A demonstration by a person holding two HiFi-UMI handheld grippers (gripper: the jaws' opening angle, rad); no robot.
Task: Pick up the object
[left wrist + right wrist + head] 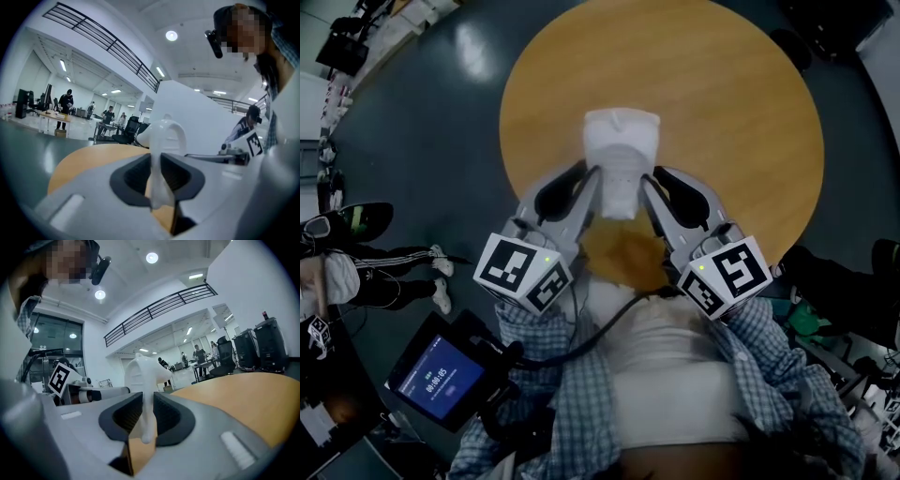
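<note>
While both grippers hold it, the white plastic object (622,141) sits over the round tabletop (722,94) near its near edge, about midway along. Left gripper (592,183) comes in from the object's left, jaws pinched on a thin white tab below a loop-shaped part (164,133). The object's long axis runs from the near edge toward the table's middle. Can't tell upright vs tilted, or whether its base touches the wood. Right gripper (649,183) mirrors it from the right, jaws pressed on a similar white tab (146,423). Both are equally near, with the object straight ahead between them. No container contents are visible, and whether the object is hollow is unclear.
</note>
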